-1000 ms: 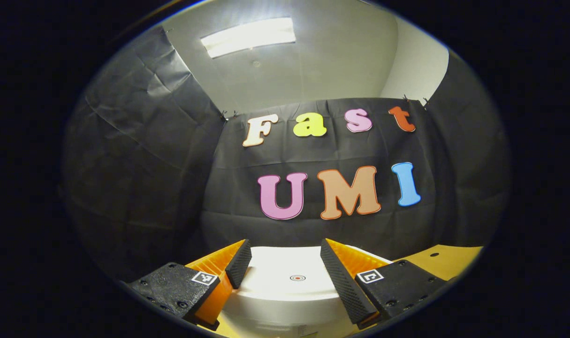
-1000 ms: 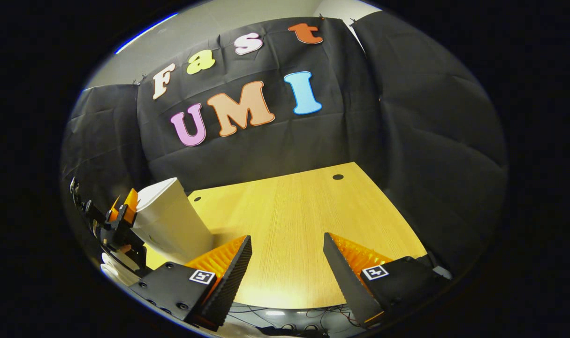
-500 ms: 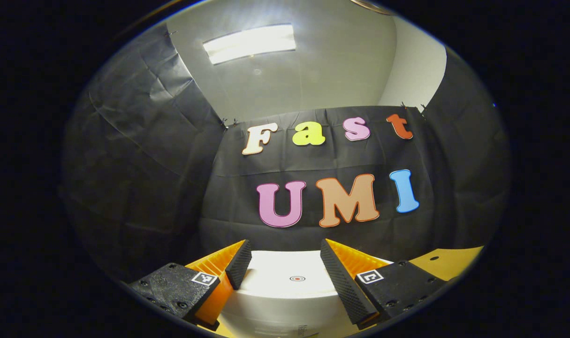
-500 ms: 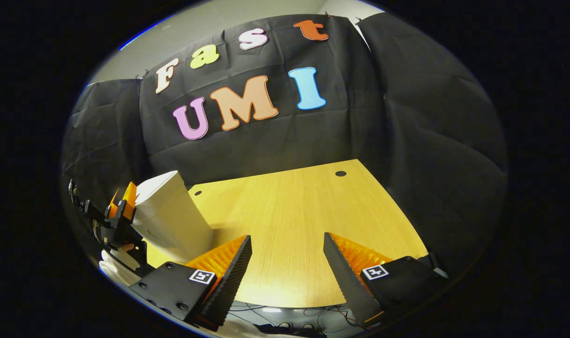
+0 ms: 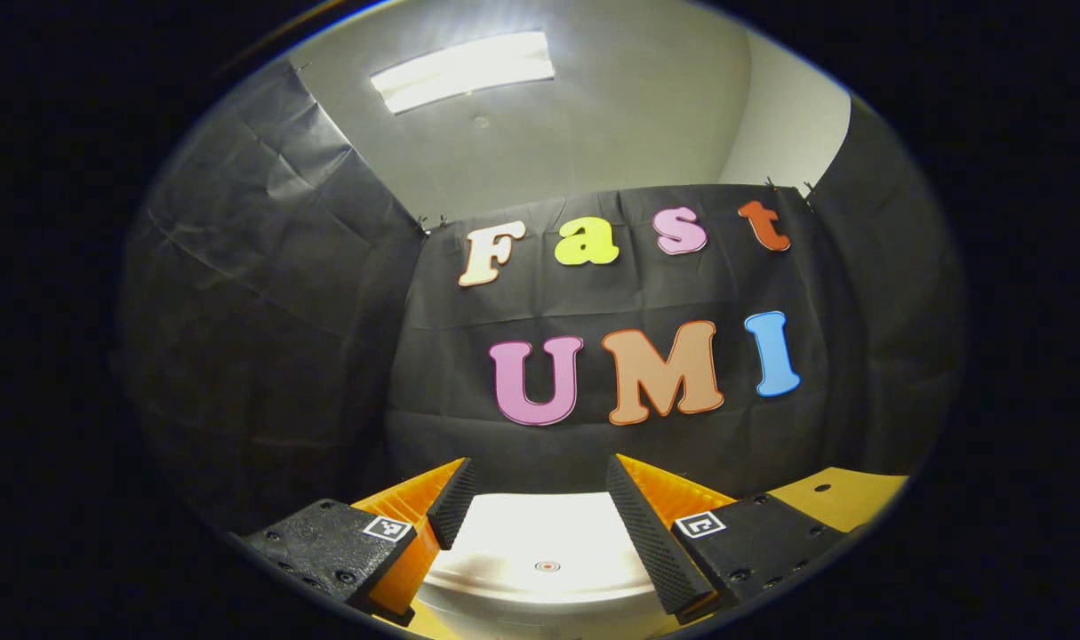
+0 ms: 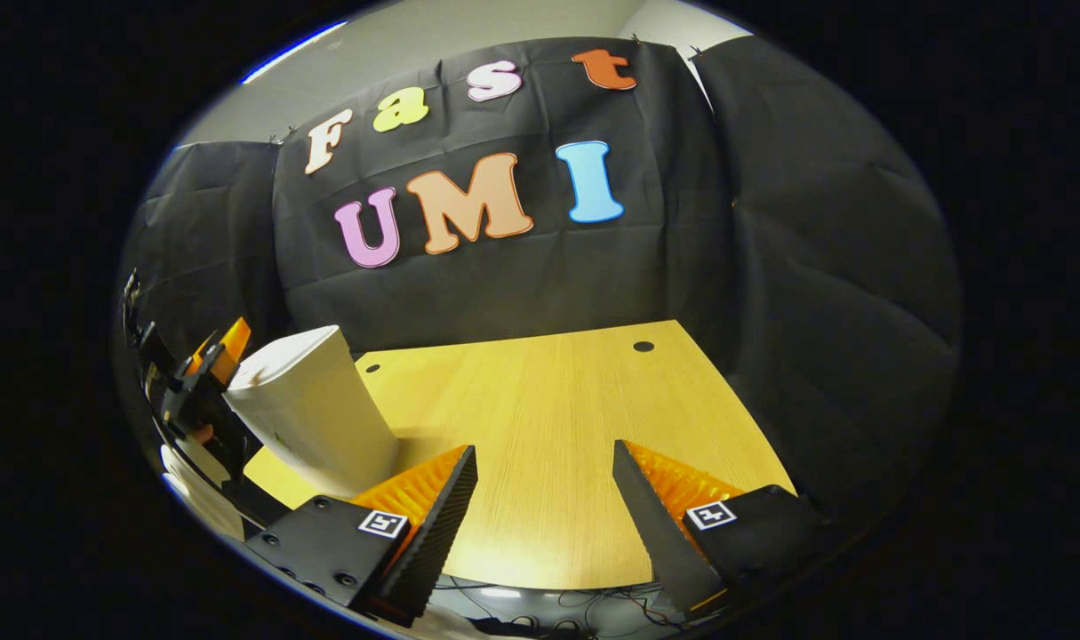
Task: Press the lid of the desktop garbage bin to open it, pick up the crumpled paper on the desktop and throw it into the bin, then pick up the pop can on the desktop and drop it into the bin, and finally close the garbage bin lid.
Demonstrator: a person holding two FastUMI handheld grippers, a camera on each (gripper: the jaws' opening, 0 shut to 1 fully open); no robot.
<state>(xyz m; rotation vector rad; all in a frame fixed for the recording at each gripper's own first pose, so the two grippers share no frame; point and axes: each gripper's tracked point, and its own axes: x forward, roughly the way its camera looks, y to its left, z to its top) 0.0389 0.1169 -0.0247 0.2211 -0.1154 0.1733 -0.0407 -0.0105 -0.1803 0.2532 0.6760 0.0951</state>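
White plastic sits between the spread fingers of the left gripper (image 5: 540, 507): the lid (image 5: 540, 556) of the bin, closed, with a small red ring mark near its middle. The jaws stand wide and grip nothing. Against the two earlier frames, the lid now sits lower between the fingers and the red mark has slid toward 6 o'clock, so the left gripper appears to have lifted or drawn back a little from the lid top. Contact cannot be confirmed from this angle.

In the right gripper view, the right gripper (image 6: 544, 498) is likewise wide and empty, poised above the near edge of the wooden table (image 6: 575, 418). Outward at 9 o'clock stands the bin (image 6: 313, 413), upright on the table, with the left gripper (image 6: 204, 373) against its far side at lid height. That gripper has shifted slightly up and leftward compared with the earlier frames.

Paper and can: neither is seen on the table surface ahead of the right gripper. With the lid down and the table bare there, the judgement is that the closing step is finished or nearly so, and the left gripper is coming off the lid. The alternative, an opening press just beginning, cannot be ruled out from these frames alone.

Cables (image 6: 540, 613) hang below the table edge at 6 o'clock.
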